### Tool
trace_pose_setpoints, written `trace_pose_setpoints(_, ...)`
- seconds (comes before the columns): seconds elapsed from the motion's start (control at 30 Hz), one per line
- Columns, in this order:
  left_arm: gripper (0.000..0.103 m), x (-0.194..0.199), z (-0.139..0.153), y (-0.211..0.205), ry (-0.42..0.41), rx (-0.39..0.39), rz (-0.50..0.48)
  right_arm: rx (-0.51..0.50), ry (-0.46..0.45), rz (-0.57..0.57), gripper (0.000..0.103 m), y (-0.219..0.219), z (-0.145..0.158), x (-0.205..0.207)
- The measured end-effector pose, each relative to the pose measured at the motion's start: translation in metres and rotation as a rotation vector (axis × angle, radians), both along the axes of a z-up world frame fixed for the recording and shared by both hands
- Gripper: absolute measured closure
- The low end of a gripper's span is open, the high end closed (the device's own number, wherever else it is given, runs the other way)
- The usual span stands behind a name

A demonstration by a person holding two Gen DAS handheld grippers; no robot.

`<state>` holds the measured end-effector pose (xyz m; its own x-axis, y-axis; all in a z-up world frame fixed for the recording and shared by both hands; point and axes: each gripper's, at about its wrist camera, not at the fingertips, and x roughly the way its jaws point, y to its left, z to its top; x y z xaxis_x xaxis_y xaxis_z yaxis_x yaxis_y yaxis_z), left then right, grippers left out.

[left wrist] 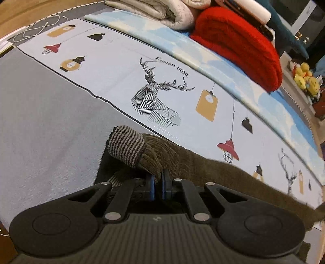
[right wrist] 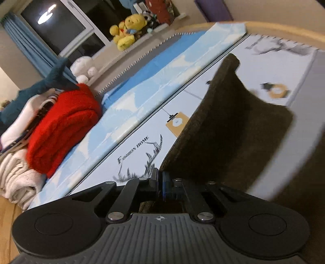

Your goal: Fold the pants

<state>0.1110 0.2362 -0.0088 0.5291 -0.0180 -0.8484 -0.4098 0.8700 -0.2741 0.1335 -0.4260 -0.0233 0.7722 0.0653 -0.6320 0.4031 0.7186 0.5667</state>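
The pants (left wrist: 213,168) are dark olive-brown corduroy with a striped knit cuff (left wrist: 127,144). They lie across a printed bed sheet (left wrist: 113,81). My left gripper (left wrist: 158,178) is shut on the gathered fabric just beside that cuff, its blue pads pressing the cloth. In the right wrist view the same pants (right wrist: 229,126) rise as a lifted sheet of fabric in front of the camera. My right gripper (right wrist: 160,182) is shut on the pants' near edge, with cloth pinched between the pads.
A red folded blanket (left wrist: 239,44) and pale folded bedding (left wrist: 154,12) sit at the far side, on a blue cloud-print sheet (left wrist: 223,75). A white cable (left wrist: 36,28) lies at the far left. Yellow plush toys (right wrist: 128,30) line a window ledge. A wooden bed edge (right wrist: 8,219) shows.
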Motion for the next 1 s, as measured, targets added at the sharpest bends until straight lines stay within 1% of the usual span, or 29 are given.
trace_pose_setpoints(0.07,0.097,-0.012,0.005,0.005,-0.01,0.0,-0.003,-0.018,0.006,-0.013,0.1,0.001,0.012,-0.044)
trace_pose_setpoints(0.13,0.097,-0.023,0.008,0.01,-0.001,0.01,-0.009,-0.02,0.028,-0.028,0.1,0.001,0.013,-0.086)
trace_pose_setpoints(0.2,0.097,-0.031,0.007,0.014,0.026,0.033,-0.028,-0.011,0.087,-0.039,0.101,0.003,0.006,-0.123)
trace_pose_setpoints(0.27,0.097,-0.033,0.001,0.015,0.078,0.066,-0.061,0.001,0.183,-0.017,0.1,0.006,-0.009,-0.145)
trace_pose_setpoints(0.33,0.096,-0.03,-0.01,0.015,0.15,0.068,-0.101,0.025,0.298,0.035,0.099,0.001,-0.031,-0.153)
trace_pose_setpoints(0.37,0.096,-0.03,-0.016,0.016,0.18,0.057,-0.113,0.029,0.348,0.026,0.099,-0.006,-0.038,-0.156)
trace_pose_setpoints(0.4,0.095,-0.029,-0.021,0.016,0.203,0.053,-0.119,0.02,0.373,-0.009,0.095,-0.014,-0.04,-0.161)
trace_pose_setpoints(0.47,0.094,-0.028,-0.025,0.018,0.221,0.052,-0.114,-0.001,0.354,-0.106,0.095,-0.046,-0.035,-0.169)
trace_pose_setpoints(0.53,0.089,-0.028,-0.027,0.021,0.221,0.02,-0.093,-0.009,0.323,-0.233,0.095,-0.081,-0.029,-0.178)
trace_pose_setpoints(0.57,0.083,-0.028,-0.029,0.022,0.224,0.003,-0.085,-0.01,0.312,-0.291,0.095,-0.1,-0.029,-0.181)
trace_pose_setpoints(0.6,0.076,-0.028,-0.03,0.024,0.229,-0.016,-0.074,-0.006,0.312,-0.337,0.094,-0.116,-0.031,-0.183)
trace_pose_setpoints(0.67,0.074,-0.025,-0.033,0.025,0.235,-0.042,-0.044,0.026,0.324,-0.415,0.092,-0.144,-0.042,-0.187)
trace_pose_setpoints(0.73,0.072,-0.021,-0.036,0.027,0.251,-0.041,-0.021,0.076,0.36,-0.452,0.084,-0.166,-0.06,-0.185)
trace_pose_setpoints(0.77,0.068,-0.02,-0.037,0.028,0.258,-0.039,-0.01,0.106,0.375,-0.457,0.075,-0.172,-0.069,-0.185)
trace_pose_setpoints(0.8,0.067,-0.018,-0.038,0.028,0.262,-0.04,-0.001,0.132,0.388,-0.461,0.071,-0.178,-0.076,-0.185)
trace_pose_setpoints(0.83,0.067,-0.017,-0.039,0.029,0.265,-0.044,0.006,0.151,0.397,-0.467,0.071,-0.183,-0.082,-0.183)
trace_pose_setpoints(0.87,0.066,-0.016,-0.041,0.03,0.269,-0.048,0.013,0.158,0.403,-0.471,0.068,-0.186,-0.086,-0.182)
trace_pose_setpoints(0.9,0.066,-0.015,-0.042,0.031,0.273,-0.052,0.019,0.16,0.407,-0.468,0.064,-0.189,-0.09,-0.18)
trace_pose_setpoints(1.0,0.064,-0.014,-0.046,0.035,0.285,-0.062,0.036,0.157,0.408,-0.485,0.059,-0.19,-0.095,-0.176)
